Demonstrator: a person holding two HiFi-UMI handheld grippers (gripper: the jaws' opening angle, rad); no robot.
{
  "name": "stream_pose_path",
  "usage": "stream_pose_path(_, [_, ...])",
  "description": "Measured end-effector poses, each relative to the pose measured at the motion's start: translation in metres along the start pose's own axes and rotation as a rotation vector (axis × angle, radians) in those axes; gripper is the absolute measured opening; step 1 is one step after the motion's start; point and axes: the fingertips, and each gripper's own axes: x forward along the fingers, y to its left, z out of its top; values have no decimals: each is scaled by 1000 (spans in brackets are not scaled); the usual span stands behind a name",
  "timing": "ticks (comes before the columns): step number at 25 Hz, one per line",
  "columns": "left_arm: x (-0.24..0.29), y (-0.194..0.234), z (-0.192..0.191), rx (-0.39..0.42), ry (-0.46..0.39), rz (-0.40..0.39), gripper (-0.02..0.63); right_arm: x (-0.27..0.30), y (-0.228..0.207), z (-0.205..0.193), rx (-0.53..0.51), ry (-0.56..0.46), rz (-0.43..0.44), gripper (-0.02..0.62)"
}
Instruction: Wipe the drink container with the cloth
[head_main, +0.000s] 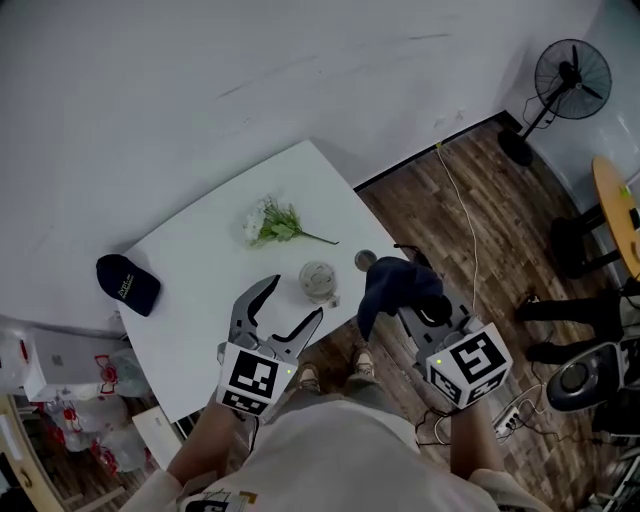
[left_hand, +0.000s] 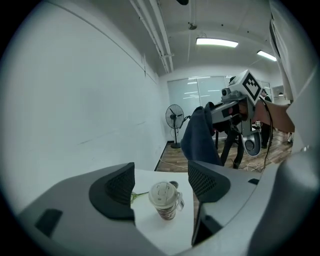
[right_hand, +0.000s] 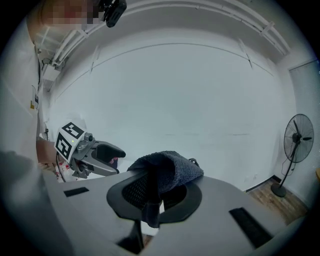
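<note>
A lidded paper drink cup (head_main: 318, 281) stands upright near the front edge of the white table (head_main: 200, 300). My left gripper (head_main: 296, 298) hovers just in front of it, jaws wide open and empty. In the left gripper view the cup (left_hand: 165, 199) stands a little beyond the gap of the left gripper (left_hand: 160, 182), untouched. My right gripper (head_main: 408, 302) is off the table's right corner, shut on a dark blue cloth (head_main: 398, 283) that drapes over its jaws. The right gripper view shows the cloth (right_hand: 167, 167) pinched in the right gripper (right_hand: 155, 195) and folded over the top.
A sprig of white flowers (head_main: 275, 222) lies behind the cup. A small dark round object (head_main: 364, 260) sits at the table's right edge. A dark cap (head_main: 128, 283) rests on the left corner. A standing fan (head_main: 570, 85), a cable and a power strip (head_main: 510, 410) are on the wood floor.
</note>
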Motion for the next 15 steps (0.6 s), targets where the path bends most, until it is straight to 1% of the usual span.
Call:
stream_pose_path(5, [32,-5,-15,9,86,33,333,15,-20,-20,23,32,77,43])
stream_pose_path(10, [57,-5,-36,-24,144,69,333,38,-37,-47,29,89,131,43])
stream_pose_path(11, [62,-4,-36,-40,145,68,333,43,-39,-54,25,103,142,43])
stream_pose_path(12, [68,-1,-37,-82,146,67,333,48,-40,-59,23,115,157,44])
stream_pose_path(14, [77,7,-43,-201,146,83,333,60,-41,-69,31,133,192,43])
stream_pose_path(15, [81,11,-48,-232,153,97,333,66,-41,-74,35,142,209,43])
